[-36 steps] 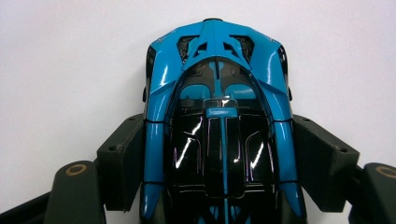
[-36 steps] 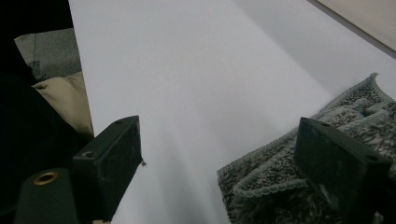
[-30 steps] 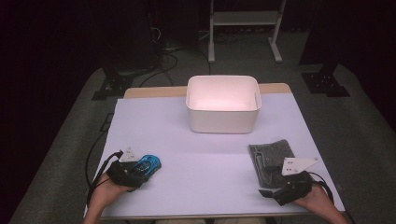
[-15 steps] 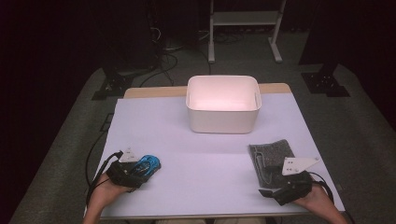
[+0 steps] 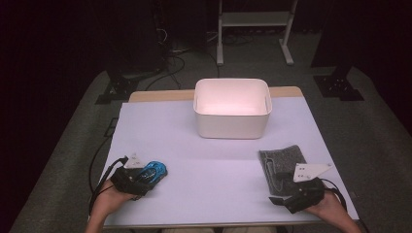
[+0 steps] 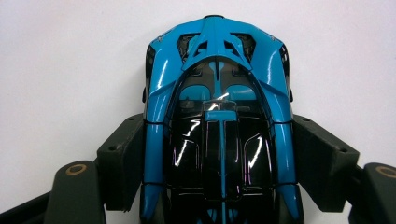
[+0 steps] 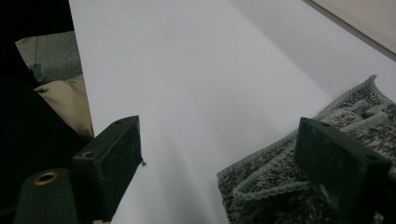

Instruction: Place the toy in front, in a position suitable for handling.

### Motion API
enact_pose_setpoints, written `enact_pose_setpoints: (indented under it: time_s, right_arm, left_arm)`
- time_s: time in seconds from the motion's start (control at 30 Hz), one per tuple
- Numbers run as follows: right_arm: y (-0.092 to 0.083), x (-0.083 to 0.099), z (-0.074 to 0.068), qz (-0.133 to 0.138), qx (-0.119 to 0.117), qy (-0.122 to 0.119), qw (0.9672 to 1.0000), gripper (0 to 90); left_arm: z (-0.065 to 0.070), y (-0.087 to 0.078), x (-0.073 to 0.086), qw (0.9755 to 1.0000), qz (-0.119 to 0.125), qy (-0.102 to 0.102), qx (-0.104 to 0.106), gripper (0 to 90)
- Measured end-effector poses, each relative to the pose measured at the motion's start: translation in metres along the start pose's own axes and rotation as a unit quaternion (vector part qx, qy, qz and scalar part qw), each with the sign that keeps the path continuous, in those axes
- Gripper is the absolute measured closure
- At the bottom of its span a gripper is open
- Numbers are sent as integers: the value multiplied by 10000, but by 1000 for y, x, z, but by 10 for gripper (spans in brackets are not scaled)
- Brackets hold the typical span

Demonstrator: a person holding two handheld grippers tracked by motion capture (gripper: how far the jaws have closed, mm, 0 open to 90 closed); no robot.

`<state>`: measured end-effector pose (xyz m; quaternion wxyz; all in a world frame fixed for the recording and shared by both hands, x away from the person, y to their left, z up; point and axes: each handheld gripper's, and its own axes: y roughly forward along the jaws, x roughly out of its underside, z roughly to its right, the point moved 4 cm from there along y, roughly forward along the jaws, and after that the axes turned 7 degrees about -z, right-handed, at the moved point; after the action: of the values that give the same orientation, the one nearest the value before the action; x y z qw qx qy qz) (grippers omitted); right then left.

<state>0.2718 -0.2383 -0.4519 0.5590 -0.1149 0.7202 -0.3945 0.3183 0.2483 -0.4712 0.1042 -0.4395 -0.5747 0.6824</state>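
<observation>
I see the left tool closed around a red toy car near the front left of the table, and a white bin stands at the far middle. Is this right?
Not quite: the toy car is blue and black, not red, as the left gripper view shows. The left tool does sit around it, pads against its sides, near the table's front left, and the white bin stands at the far middle.

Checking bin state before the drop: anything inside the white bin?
The white bin looks empty: the high view shows bare inner walls and most of the floor. The near wall hides the strip of floor just behind it. The toy car and grey cloth lie on the table outside it.
</observation>
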Motion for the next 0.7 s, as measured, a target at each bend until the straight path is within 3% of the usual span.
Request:
enact_pose_setpoints:
  time_s: [0.57, 0.7]
  right_arm:
    - [0, -1, -1, 26, 5, 12, 10000, 138]
    - [0, -1, -1, 39, 10, 2, 10000, 138]
  left_arm:
    - [0, 2, 4, 9999, 122, 103, 13, 260]
    - [0, 3, 5, 9998, 183, 34, 57, 259]
